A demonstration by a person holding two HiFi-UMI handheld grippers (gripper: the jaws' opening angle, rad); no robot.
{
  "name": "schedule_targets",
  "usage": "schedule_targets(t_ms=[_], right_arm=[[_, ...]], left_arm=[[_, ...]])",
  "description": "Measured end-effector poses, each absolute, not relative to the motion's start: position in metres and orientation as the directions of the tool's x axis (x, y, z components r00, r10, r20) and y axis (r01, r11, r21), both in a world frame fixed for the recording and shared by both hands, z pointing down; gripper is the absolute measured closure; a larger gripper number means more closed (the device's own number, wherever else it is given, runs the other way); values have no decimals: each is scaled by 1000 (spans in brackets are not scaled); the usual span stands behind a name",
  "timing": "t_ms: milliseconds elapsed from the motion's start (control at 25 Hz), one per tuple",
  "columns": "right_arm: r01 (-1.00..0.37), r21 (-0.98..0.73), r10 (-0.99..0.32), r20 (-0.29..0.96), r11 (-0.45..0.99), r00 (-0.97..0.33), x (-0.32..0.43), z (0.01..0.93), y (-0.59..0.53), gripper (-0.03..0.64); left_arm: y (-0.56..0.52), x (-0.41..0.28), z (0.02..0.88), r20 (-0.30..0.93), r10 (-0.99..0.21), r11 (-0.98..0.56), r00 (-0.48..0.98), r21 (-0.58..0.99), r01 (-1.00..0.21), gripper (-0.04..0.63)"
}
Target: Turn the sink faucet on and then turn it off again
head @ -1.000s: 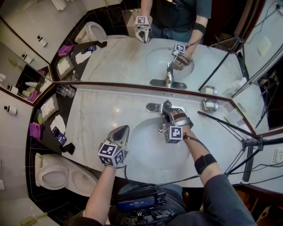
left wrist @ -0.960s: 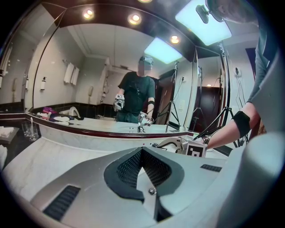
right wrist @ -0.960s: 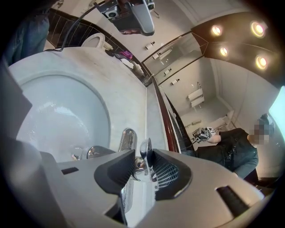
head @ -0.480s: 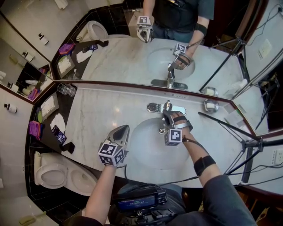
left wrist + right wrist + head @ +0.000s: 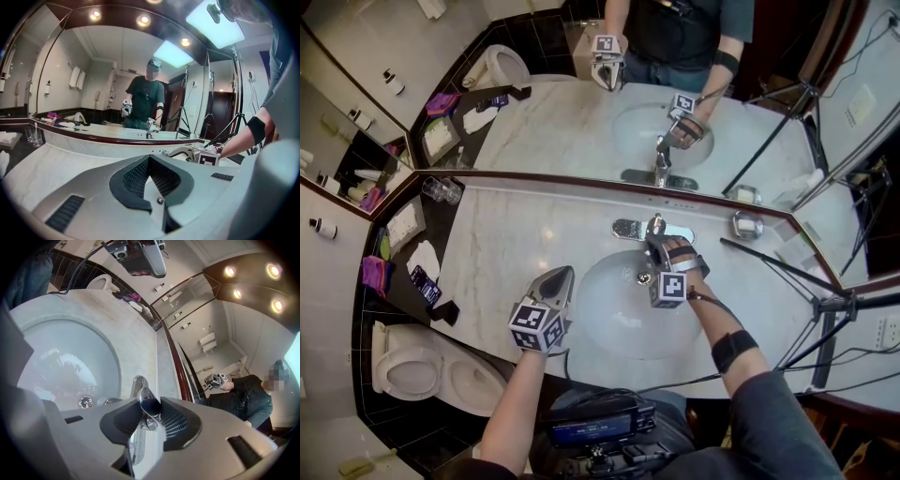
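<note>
Right gripper view shows the right tool point(image 5: 150, 414) about half spread, its ribbed pads pinching the rounded chrome end of the faucet lever point(image 5: 146, 401) from both sides; the jaws have just been closing slightly onto it. Past the lever lie the faucet point(image 5: 652, 228) base on the marble counter point(image 5: 516, 244) and the white sink basin point(image 5: 61, 357), its surface wet and rippled around the drain point(image 5: 85, 402). Left gripper view shows the left tool point(image 5: 149, 161) pressed together and empty, held over the counter left of the basin, well apart from the faucet. Against the head view a second ago, the right tool's marker cube point(image 5: 668, 289) sits a touch nearer the person; the left tool has not shifted.
</note>
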State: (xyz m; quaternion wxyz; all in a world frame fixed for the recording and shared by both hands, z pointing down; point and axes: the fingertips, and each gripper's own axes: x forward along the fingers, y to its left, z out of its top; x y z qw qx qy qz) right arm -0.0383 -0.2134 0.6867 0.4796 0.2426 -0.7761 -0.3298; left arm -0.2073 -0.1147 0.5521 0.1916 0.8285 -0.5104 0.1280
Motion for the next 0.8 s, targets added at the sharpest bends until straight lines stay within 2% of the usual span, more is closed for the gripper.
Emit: schedule_targets(t_ms=[160,520,800], right_arm=[[-78,740,-702,593,668,-395,-37,686,-212,495],[-256,660,-702,606,706,-375,-14,662,-179,498],[-442,593,-739,552,673,-385,2,616,-159,597]], left_arm=[[-113,-209,546,397,-802,-410,447,179,-895,595],[-97,-210,537,374,-807,-414,457,193,-889,595],[-89,-201,532,353,-801,-442,483,195,-876,595]])
